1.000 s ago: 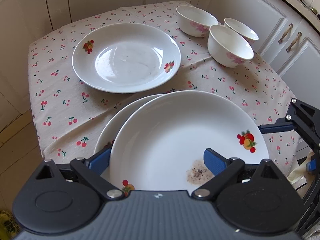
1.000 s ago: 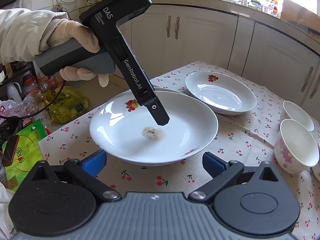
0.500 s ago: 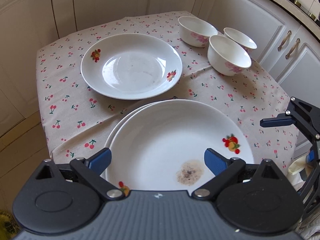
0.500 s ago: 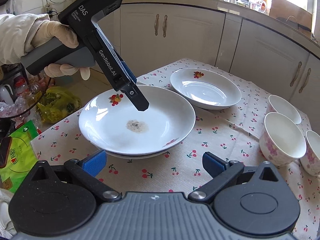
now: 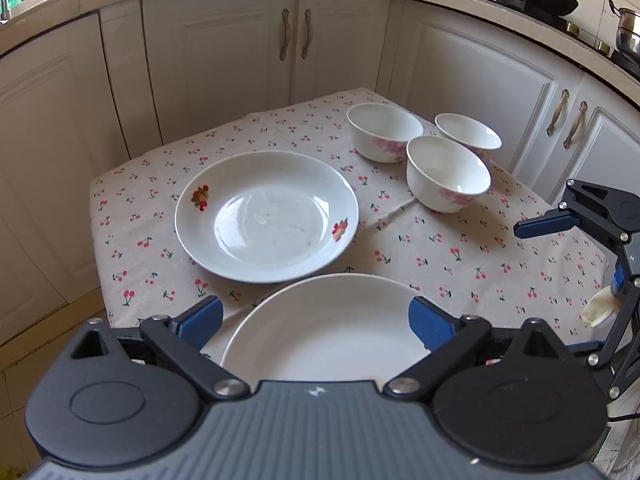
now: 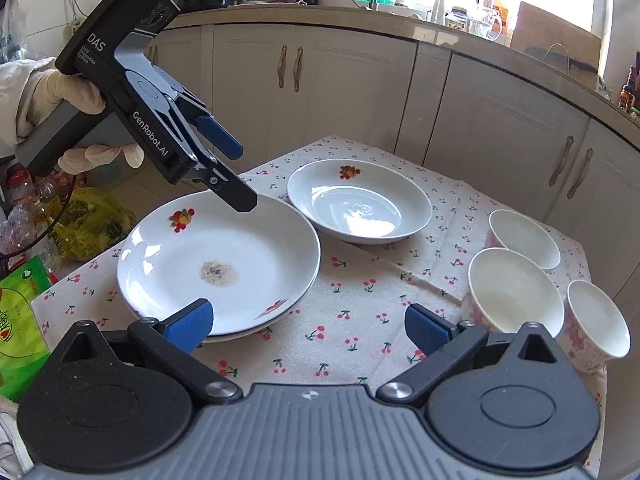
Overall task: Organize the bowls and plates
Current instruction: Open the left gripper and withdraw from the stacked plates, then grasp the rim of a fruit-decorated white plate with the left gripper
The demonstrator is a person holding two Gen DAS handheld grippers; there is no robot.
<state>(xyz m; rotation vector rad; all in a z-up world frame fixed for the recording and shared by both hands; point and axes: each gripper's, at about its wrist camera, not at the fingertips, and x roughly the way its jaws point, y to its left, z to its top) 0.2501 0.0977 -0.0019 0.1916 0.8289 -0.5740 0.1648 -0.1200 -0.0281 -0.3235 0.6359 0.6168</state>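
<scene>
Two white fruit-print plates lie stacked on the near left of the table; the top plate [image 6: 218, 258] has a brown stain and also shows in the left wrist view [image 5: 320, 332]. A third plate [image 5: 266, 216] lies alone farther back and shows in the right wrist view [image 6: 360, 204]. Three white bowls with pink flowers [image 5: 448, 172] stand together at the right [image 6: 516, 292]. My left gripper [image 5: 316, 316] is open and empty, raised above the stack's edge [image 6: 240, 178]. My right gripper [image 6: 308, 322] is open and empty, low over the table's near edge.
A cherry-print cloth [image 6: 360, 320] covers the small table. White cabinets [image 5: 292, 40] stand close behind and to the right. Bags and packets [image 6: 24, 320] lie on the floor at the left in the right wrist view.
My left gripper let the stained plate rest on the other plate, then lifted up and back, away from the stack. The right gripper pulled back slightly.
</scene>
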